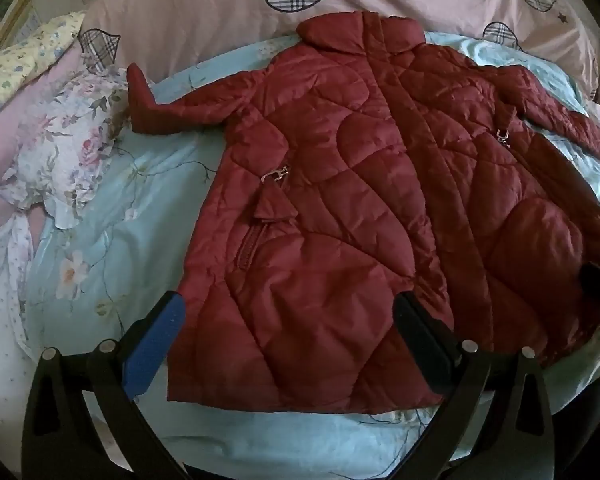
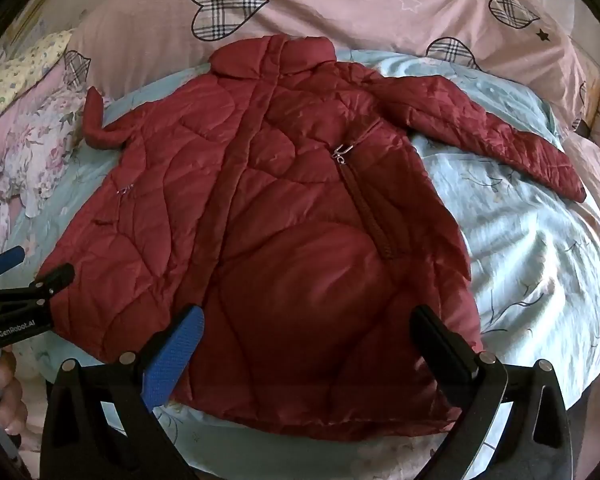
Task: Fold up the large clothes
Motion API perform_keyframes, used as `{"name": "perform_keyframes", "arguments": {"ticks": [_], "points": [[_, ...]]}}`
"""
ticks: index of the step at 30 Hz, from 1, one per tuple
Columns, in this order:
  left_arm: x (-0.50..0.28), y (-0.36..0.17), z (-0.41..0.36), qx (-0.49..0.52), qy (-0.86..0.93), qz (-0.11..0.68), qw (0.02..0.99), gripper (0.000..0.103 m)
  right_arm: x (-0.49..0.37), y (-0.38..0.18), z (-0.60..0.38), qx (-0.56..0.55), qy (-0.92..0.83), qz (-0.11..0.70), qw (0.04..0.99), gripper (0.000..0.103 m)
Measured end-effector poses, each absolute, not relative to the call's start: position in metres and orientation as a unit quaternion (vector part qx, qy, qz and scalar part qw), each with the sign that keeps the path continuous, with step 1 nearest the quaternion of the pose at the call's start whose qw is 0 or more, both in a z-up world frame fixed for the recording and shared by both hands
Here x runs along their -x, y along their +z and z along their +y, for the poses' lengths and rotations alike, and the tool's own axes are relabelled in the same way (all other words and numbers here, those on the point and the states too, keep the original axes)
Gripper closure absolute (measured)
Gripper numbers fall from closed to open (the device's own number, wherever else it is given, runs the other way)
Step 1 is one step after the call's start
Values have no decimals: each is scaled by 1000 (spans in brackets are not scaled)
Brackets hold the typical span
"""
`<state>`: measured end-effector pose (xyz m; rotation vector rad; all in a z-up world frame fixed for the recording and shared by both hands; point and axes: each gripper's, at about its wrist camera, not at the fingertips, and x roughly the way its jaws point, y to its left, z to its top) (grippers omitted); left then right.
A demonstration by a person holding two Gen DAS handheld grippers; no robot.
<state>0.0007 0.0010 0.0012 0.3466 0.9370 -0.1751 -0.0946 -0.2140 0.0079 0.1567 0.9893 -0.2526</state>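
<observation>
A dark red quilted coat (image 1: pixel 340 184) lies spread out, front up, on my bed, resting on the pale blue floral sheet (image 1: pixel 140 216). Its collar (image 1: pixel 360 30) points away from me toward the pink duvet with plaid hearts (image 1: pixel 220 4), and its hem is nearest to me. Both sleeves are stretched out to the sides: the left sleeve (image 1: pixel 168 108) bends upward at the cuff beside a floral pillow (image 1: pixel 60 148), and the right sleeve (image 2: pixel 496 136) slants across the blue sheet toward the bed's far right side. A closed placket runs down the middle of the coat, with a metal zipper pull (image 2: pixel 340 154) at the top of each slanted pocket.

My left gripper (image 1: pixel 290 332) hovers over the coat's lower left corner with its jaws spread wide, the blue pad (image 1: pixel 156 344) at the coat's left edge and the black finger over the fabric; it holds nothing. My right gripper (image 2: pixel 308 352) is likewise wide open and empty, above the lower right part of the coat near the hem. From the right wrist view, my left gripper shows at the far left edge, just beside the coat's lower left side.
</observation>
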Motion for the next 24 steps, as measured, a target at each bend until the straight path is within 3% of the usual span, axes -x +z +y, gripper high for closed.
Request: {"name": "perform_keyframes", "arguments": {"ticks": [24], "points": [[-2, 0, 6, -158, -89, 459, 870, 0, 95, 11, -216, -73, -126, 467, 872, 0]]}}
